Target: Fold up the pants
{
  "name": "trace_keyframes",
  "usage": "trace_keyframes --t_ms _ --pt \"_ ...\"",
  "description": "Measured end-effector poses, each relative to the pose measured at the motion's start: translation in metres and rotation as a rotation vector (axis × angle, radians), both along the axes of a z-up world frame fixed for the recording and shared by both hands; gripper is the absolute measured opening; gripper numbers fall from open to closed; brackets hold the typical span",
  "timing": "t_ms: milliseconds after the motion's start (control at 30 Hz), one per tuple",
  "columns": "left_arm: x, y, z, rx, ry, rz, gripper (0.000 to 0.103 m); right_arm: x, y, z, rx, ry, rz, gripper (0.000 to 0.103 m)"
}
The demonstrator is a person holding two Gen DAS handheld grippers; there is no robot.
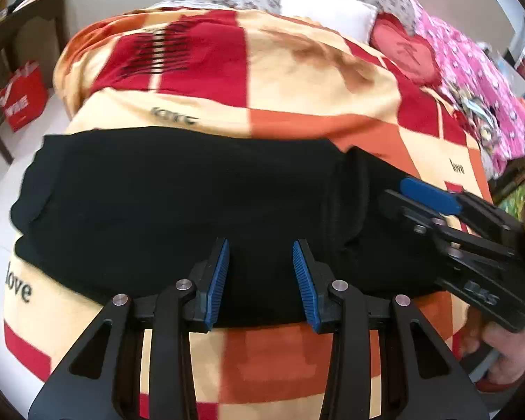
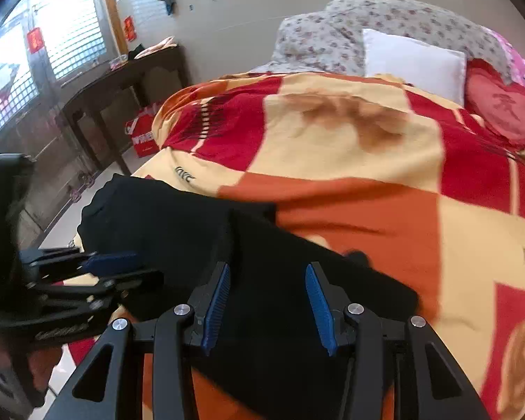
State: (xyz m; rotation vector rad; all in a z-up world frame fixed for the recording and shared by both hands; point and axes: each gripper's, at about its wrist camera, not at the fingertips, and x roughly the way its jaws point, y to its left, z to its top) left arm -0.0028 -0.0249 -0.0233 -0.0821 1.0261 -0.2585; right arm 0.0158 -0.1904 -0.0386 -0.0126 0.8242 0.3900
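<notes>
Looking down the left wrist cam: left gripper (image 1: 260,281) has its jaws apart, nothing between the blue pads (image 1: 217,287), hovering over the near edge of the black pants (image 1: 178,203). Pants lie in a folded band straight ahead of the fingers, stretched left to right across the checked blanket (image 1: 297,70). Readable print on the blanket: "love" near-left of the tool (image 1: 17,288) and again far-right (image 1: 457,167); a third dark word just beyond the pants is too blurred to read. Right gripper (image 1: 420,197) enters from the right, tips at the pants' right end; can't tell its jaw state from this angle. Red bag (image 1: 22,99) on the floor far left, white lettering unreadable.

Right wrist cam: right gripper (image 2: 267,302) jaws apart, empty, pants (image 2: 192,231) directly under and ahead, running off to the left. Left gripper (image 2: 98,269) sits just left, over the same cloth. Ahead-right: white pillow (image 2: 413,61) and a red heart cushion (image 2: 500,108) with a character on it. Wall posters illegible.
</notes>
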Motion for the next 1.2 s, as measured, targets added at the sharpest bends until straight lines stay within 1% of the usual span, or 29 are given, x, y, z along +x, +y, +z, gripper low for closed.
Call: trace_keyframes --t_ms 100,133,200,333,400,500,600,633,700,767,833,900,1000,1100,1167,1200 --pt "-0.002 0.010 0.002 0.011 -0.007 0.025 0.038 0.014 0.021 -0.012 -0.043 0.013 0.027 0.044" --pt "-0.003 0.014 0.002 0.017 -0.012 0.037 0.038 0.016 0.027 -0.015 -0.072 0.011 0.025 0.045" --pt "-0.003 0.018 0.002 0.024 -0.018 0.053 0.038 0.014 0.030 -0.013 -0.095 0.002 0.024 0.045" --pt "-0.004 0.027 0.001 0.029 -0.026 0.073 0.038 0.003 0.024 0.001 -0.030 0.009 0.038 0.045" --pt "-0.004 0.031 0.001 0.029 -0.031 0.084 0.038 -0.005 0.023 0.006 -0.020 -0.003 0.043 0.045" --pt "-0.003 0.036 0.000 0.024 -0.029 0.101 0.038 -0.007 0.026 0.006 0.012 -0.001 0.075 0.045" --pt "-0.004 0.040 0.000 0.022 -0.026 0.109 0.038 0.006 0.037 -0.012 -0.016 0.054 0.083 0.045" --pt "-0.005 0.041 0.001 0.023 -0.029 0.110 0.038 0.008 0.041 -0.016 -0.034 0.058 0.084 0.045" --pt "-0.006 0.044 0.002 0.027 -0.034 0.116 0.038 0.004 0.046 -0.012 -0.065 0.042 0.091 0.045" --pt "-0.006 0.047 0.003 0.027 -0.035 0.125 0.038 0.001 0.049 -0.004 -0.057 0.033 0.121 0.045" --pt "-0.006 0.051 0.002 0.020 -0.030 0.133 0.038 -0.002 0.050 0.000 -0.051 0.024 0.127 0.045" --pt "-0.006 0.054 0.001 0.014 -0.022 0.140 0.038 -0.003 0.049 -0.004 -0.048 0.030 0.115 0.045" --pt "-0.007 0.057 0.000 0.009 -0.018 0.144 0.038 0.001 0.045 -0.016 -0.017 0.067 0.098 0.045" --pt "-0.007 0.059 0.000 0.005 -0.014 0.148 0.038 0.001 0.048 -0.014 -0.020 0.063 0.095 0.046" --pt "-0.007 0.061 0.000 -0.005 -0.009 0.151 0.040 0.002 0.053 -0.008 -0.029 0.056 0.110 0.046" --pt "-0.007 0.062 0.000 -0.012 -0.006 0.149 0.045 0.003 0.055 -0.005 -0.030 0.051 0.119 0.046"
